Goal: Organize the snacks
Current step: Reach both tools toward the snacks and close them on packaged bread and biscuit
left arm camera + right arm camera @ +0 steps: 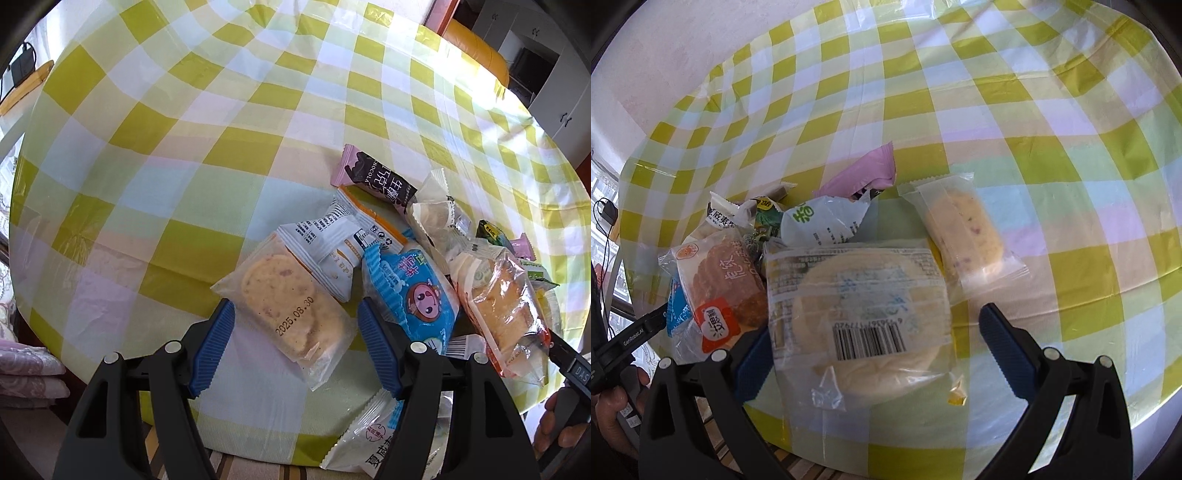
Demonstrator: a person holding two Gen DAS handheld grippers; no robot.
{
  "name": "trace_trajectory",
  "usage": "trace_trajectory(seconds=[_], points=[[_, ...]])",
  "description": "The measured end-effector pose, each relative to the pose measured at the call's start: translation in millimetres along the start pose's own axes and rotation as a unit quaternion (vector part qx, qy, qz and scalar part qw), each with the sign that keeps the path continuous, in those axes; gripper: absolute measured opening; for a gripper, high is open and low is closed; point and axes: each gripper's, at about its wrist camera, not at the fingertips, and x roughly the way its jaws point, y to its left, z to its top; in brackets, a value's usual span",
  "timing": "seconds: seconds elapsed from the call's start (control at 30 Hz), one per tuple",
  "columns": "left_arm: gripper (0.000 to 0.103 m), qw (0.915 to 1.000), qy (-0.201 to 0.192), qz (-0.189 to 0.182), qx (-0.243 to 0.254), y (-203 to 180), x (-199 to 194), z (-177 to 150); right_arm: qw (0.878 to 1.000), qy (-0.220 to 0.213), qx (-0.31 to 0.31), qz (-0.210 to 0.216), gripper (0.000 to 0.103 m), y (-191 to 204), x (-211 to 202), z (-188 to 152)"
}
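The left tongs (295,343) are hanging open around a clear-wrapped biscuit packet (291,314), gripping nothing, probably lining up to lift it from the pile of snacks (424,266) crowding the near edge of the checked bench (184,147). The right tongs (875,354) are standing open astride a round bun packet (864,314), their pads not pressing it.

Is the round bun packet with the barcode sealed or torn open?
Cannot tell: the bun packet lies flat with the bun inside; its wrapper edges are too blurred to judge.
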Motion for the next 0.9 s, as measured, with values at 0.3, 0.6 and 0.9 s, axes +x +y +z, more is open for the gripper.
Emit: trace_trajectory(seconds=[0.3, 0.6, 0.9], points=[[0.053, 0.9998, 0.013, 0.007, 0.010, 10, -7, -4, 0.998, 0.024, 0.000, 0.054, 0.102, -11, -13, 8], [0.065, 1.0000, 0.008, 0.001, -0.004, 18, -13, -9, 0.998, 0.026, -0.035, 0.041, 0.102, -7, -14, 8], [0.060, 0.9997, 0.013, 0.019, -0.009, 14, -5, -3, 0.997, 0.030, -0.064, -0.008, 0.099, 6, 6, 5]])
